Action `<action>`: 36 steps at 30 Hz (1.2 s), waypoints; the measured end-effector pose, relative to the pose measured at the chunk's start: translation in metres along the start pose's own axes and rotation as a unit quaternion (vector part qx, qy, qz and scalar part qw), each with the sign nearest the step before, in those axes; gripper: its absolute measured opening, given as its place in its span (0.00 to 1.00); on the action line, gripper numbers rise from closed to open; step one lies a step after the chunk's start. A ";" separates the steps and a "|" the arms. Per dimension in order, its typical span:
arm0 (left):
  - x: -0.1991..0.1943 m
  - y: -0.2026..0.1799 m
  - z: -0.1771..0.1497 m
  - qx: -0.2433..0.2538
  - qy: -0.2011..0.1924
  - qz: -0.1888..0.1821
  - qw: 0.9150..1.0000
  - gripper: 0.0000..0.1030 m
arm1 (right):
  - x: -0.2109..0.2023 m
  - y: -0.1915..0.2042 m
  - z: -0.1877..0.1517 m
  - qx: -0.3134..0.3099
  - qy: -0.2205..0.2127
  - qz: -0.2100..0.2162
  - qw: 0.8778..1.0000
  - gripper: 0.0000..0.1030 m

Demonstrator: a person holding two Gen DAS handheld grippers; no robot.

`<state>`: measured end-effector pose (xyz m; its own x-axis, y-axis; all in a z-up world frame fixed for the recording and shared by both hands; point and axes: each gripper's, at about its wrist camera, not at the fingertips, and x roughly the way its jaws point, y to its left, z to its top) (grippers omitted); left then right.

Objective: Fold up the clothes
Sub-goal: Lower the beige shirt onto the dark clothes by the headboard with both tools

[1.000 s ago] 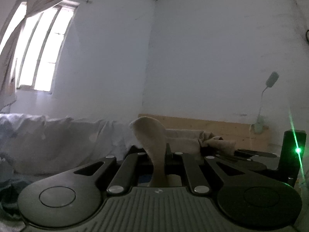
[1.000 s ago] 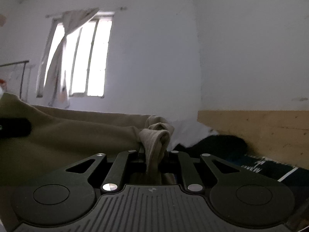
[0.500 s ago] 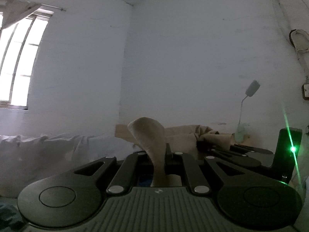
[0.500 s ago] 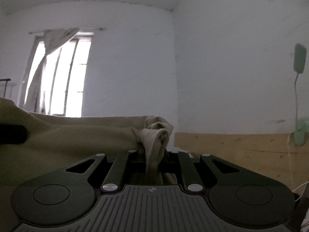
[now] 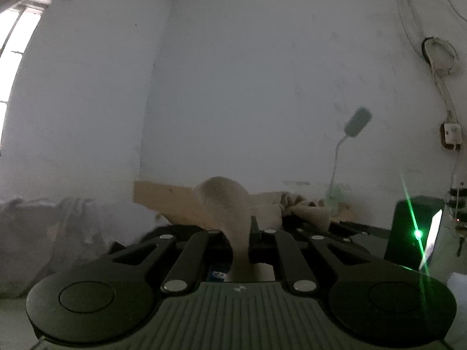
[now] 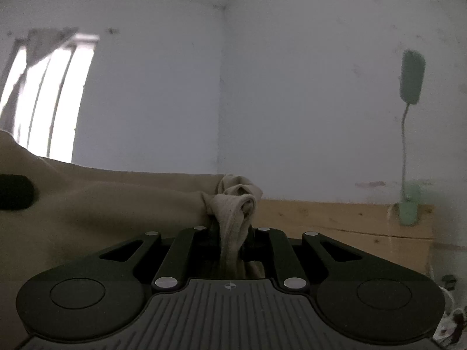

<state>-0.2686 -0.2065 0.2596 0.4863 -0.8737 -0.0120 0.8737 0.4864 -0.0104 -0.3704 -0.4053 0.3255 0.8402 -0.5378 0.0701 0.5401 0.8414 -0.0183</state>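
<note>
A beige garment hangs stretched between my two grippers. In the left wrist view my left gripper [image 5: 240, 230] is shut on a rounded fold of the beige cloth [image 5: 226, 201] that stands up between its fingers. Off to the right in that view, my right gripper [image 5: 309, 218] shows with a bunched corner of the same cloth. In the right wrist view my right gripper [image 6: 232, 230] is shut on a twisted bunch of the beige garment [image 6: 233, 204], which spreads in a broad sheet [image 6: 102, 204] to the left. Both grippers point level.
A wooden headboard [image 6: 344, 221] runs along the white wall ahead. A pale green clip lamp [image 6: 411, 81] stands on it. A bright window [image 6: 49, 99] is at the left. White bedding [image 5: 58, 233] lies heaped at the left. A black device with a green light [image 5: 417, 233] stands at the right.
Both views have swung to the right: the window slid toward the left edge and the headboard and lamp came further in. Both grippers kept their hold on the cloth.
</note>
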 end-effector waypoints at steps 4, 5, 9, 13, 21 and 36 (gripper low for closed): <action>0.021 -0.007 -0.016 -0.014 0.013 -0.024 1.000 0.10 | 0.019 -0.019 -0.013 -0.003 0.013 -0.023 1.000 0.12; 0.028 -0.005 -0.019 -0.024 0.015 -0.030 0.999 0.10 | 0.023 -0.025 -0.016 -0.003 0.015 -0.029 0.999 0.12; 0.054 0.014 -0.033 -0.052 0.031 -0.048 0.997 0.10 | 0.046 -0.031 -0.024 -0.011 0.025 -0.045 0.999 0.12; 0.079 0.046 -0.047 -0.069 0.052 -0.047 0.995 0.10 | 0.077 -0.029 -0.044 -0.023 0.038 -0.043 0.998 0.12; 0.159 0.156 -0.096 -0.135 0.121 -0.010 0.983 0.10 | 0.185 0.007 -0.095 -0.033 0.073 0.002 0.997 0.12; 0.289 0.327 -0.188 -0.242 0.241 0.099 0.935 0.10 | 0.390 0.109 -0.220 -0.094 0.207 0.126 0.966 0.12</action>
<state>0.1546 -0.2994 0.0649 0.4727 -0.7188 -0.5097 0.6012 0.6860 -0.4099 0.0270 -0.5353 0.1318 0.8730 -0.3249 -0.3638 0.2825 0.9448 -0.1659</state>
